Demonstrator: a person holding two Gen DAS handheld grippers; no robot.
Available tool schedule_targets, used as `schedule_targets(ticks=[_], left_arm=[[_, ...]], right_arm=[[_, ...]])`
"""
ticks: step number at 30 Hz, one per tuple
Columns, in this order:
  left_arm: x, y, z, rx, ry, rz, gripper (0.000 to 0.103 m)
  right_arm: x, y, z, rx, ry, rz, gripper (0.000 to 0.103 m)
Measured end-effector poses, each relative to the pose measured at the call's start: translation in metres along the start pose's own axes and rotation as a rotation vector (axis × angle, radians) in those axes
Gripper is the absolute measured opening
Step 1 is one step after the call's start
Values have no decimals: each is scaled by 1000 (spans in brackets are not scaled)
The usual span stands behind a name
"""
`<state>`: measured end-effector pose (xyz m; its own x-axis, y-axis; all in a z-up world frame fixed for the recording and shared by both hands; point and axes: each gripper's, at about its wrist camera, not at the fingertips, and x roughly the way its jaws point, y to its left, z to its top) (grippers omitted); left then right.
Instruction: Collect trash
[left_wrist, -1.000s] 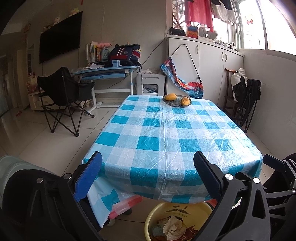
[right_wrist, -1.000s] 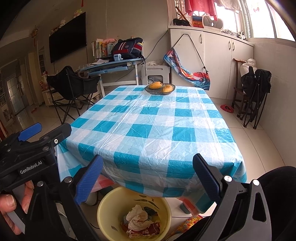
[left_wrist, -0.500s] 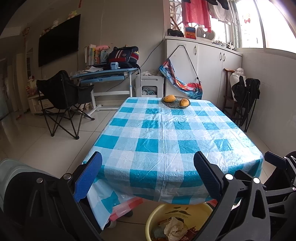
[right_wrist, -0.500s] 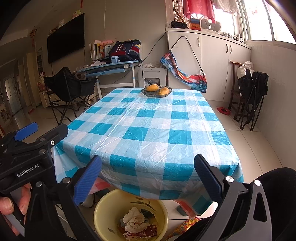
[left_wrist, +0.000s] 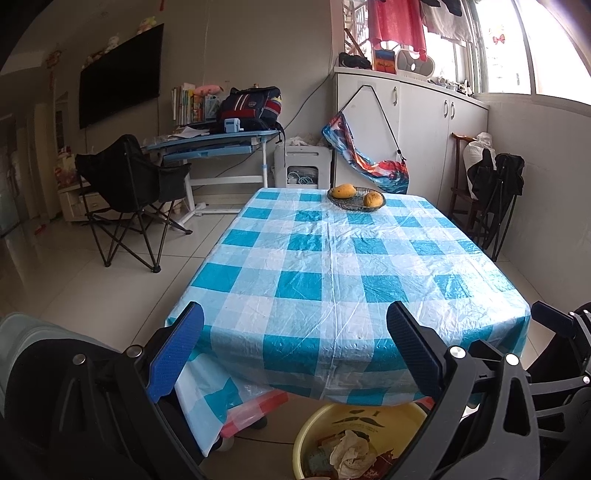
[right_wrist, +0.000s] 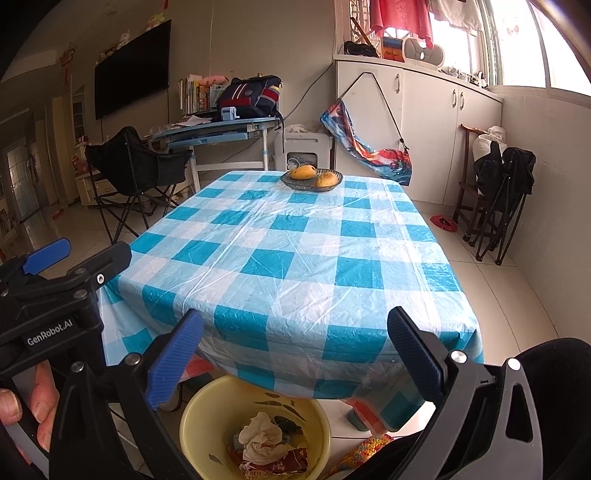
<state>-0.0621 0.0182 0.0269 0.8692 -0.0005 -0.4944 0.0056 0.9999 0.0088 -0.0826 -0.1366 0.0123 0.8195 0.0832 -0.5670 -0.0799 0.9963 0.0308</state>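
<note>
A yellow basin on the floor at the table's near edge holds crumpled tissue and wrappers; it also shows in the left wrist view. The table has a blue and white checked cloth. My left gripper is open and empty, above the basin before the table edge. My right gripper is open and empty, above the basin. The left gripper also shows in the right wrist view, at the left.
A glass dish with two mangoes stands at the table's far end. A black folding chair stands at the left, a blue desk behind it. Folded chairs lean on the right wall. White cabinets line the back.
Both grippers have pulled back and risen slightly, so the table looks a little farther off. Both stay open and empty.
</note>
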Motion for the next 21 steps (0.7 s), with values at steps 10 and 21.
schedule_targets(ticks=[10, 21], left_arm=[[3, -4, -2, 10, 13, 2, 96], [2, 2, 0, -11, -2, 14, 96]], right_arm=[[2, -3, 0, 8, 11, -3, 96], [4, -2, -1, 2, 17, -10, 96]])
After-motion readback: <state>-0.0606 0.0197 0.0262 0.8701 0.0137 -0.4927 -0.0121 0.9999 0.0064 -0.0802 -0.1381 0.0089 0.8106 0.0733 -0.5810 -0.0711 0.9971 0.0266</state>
